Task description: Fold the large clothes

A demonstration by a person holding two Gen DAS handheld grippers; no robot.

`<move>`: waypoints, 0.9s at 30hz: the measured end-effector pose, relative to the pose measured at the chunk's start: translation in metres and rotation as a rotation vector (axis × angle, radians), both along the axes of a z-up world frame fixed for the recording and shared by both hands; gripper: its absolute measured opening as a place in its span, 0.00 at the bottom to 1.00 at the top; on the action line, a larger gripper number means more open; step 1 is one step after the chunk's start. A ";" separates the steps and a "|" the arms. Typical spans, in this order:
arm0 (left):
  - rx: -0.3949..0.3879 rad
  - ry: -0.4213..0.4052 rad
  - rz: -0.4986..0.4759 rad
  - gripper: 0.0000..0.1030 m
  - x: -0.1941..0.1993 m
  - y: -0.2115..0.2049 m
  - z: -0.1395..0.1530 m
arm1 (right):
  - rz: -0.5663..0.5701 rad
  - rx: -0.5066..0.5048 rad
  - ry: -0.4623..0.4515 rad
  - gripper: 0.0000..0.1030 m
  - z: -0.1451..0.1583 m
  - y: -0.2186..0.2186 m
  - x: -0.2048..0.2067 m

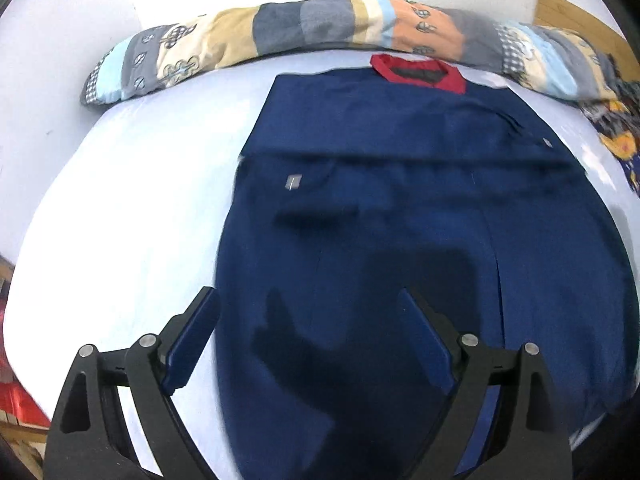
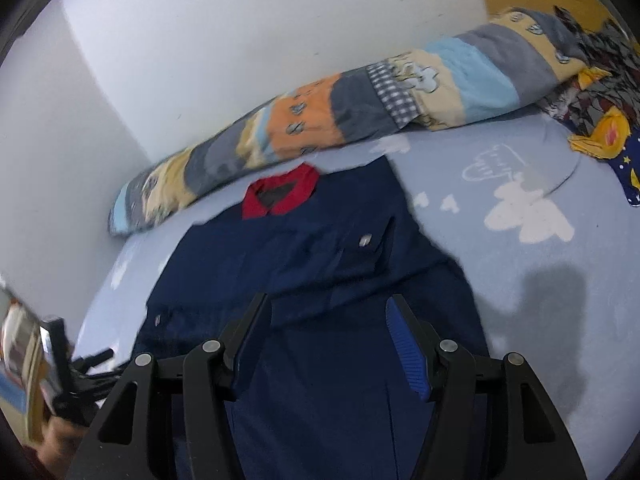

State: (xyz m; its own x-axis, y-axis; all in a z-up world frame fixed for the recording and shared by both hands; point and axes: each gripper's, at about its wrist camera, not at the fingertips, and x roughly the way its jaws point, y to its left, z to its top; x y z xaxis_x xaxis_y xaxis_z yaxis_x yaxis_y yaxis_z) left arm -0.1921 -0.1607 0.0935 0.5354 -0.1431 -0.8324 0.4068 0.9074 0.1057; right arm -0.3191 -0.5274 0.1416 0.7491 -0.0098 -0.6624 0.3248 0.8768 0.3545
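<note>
Navy garment (image 2: 320,248) flat on bed (image 2: 560,280), right gripper (image 2: 328,308) spread above

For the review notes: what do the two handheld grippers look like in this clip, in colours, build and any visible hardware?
Both match. The left gripper has a black frame of angular linkage arms with triangular cut-outs, round silver pivot pins, and flat dark blue finger pads. The right gripper has the same build; one of its blue pads shows fine ribbing. No cables, markings or sleeves can be made out.
</note>
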 end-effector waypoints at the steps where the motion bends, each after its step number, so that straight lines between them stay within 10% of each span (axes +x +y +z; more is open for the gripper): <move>1: -0.008 0.003 0.001 0.88 -0.011 0.011 -0.002 | 0.009 0.006 0.001 0.61 -0.002 0.006 -0.007; 10: -0.114 0.139 0.130 0.88 -0.045 0.098 -0.039 | 0.052 -0.024 0.068 0.60 -0.032 0.035 -0.095; 18: -0.209 0.270 0.066 0.88 -0.047 0.095 -0.057 | -0.219 0.135 0.143 0.63 -0.064 -0.026 -0.148; 27: -0.291 0.311 0.003 0.84 -0.062 0.097 -0.060 | -0.166 0.377 0.248 0.63 -0.119 -0.030 -0.164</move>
State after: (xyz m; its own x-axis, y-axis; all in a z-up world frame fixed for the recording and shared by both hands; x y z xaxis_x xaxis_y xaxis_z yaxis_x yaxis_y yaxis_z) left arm -0.2538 -0.0635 0.0335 0.2661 -0.3949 -0.8794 0.3759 0.8825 -0.2826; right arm -0.4833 -0.5573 0.0231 0.5765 0.1596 -0.8014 0.5648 0.6309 0.5319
